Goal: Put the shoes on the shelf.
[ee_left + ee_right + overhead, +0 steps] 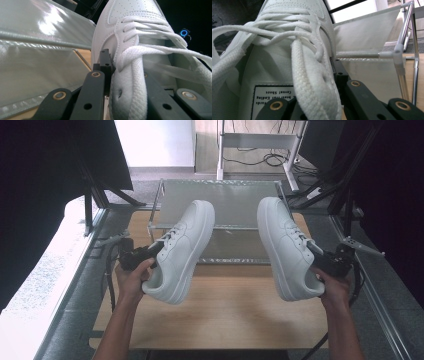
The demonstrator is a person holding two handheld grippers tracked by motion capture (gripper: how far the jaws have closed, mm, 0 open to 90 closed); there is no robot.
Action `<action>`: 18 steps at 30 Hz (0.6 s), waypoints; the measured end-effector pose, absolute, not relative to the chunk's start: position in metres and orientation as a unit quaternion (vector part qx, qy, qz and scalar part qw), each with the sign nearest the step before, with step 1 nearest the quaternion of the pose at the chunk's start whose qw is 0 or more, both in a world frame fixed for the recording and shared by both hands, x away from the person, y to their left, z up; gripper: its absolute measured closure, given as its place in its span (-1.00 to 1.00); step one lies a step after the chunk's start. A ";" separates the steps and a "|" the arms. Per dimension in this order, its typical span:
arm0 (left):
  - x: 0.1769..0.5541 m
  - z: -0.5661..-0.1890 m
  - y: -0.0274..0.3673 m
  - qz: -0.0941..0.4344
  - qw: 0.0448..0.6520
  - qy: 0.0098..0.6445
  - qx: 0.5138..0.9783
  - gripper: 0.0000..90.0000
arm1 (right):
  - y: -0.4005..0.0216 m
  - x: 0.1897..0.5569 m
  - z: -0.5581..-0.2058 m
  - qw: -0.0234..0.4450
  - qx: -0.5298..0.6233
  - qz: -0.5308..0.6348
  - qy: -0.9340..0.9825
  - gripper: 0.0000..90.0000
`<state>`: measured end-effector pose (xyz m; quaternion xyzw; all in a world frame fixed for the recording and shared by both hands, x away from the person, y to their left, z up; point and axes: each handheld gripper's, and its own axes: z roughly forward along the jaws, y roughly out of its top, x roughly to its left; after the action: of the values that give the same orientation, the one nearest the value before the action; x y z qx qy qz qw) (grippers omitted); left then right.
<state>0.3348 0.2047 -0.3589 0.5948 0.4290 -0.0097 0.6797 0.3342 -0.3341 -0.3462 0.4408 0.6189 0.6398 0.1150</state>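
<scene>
Both white sneakers are in hand and held above the wooden table (225, 315), in front of the two-tier shoe rack (220, 195), so the carrying step looks under way and placing is what remains. The left gripper (150, 254) is clamped on the collar of the left sneaker (182, 250); in the left gripper view one jaw presses the outer side wall while the other sits inside the opening. The right gripper (320, 257) grips the right sneaker (287, 247) the same way, its jaws pinched over the collar edge beside the tongue label, though how deep the inner jaw reaches is hard to tell behind the laces. Each shoe hangs tilted, toe pointing away toward the rack and sole turned outward and down. Both forearms come in from the near edge, hands wrapped around the gripper bodies at about the same height. The next move probably calls for levelling the soles and sliding the toes forward onto a shelf without catching the metal frame.
</scene>
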 end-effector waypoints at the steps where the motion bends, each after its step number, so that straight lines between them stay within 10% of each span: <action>1: 0.337 -0.357 0.204 -0.011 0.681 0.431 0.592 0.86 | -0.332 0.337 -0.343 0.116 0.442 0.639 0.619 0.93; 18: 0.363 -0.327 0.198 0.001 0.683 0.436 0.586 0.86 | -0.320 0.366 -0.304 0.131 0.456 0.629 0.616 0.93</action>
<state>0.3634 0.1980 -0.3272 0.5861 0.4356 0.0006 0.6832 0.3659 -0.3197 -0.3038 0.4558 0.6163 0.6287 0.1309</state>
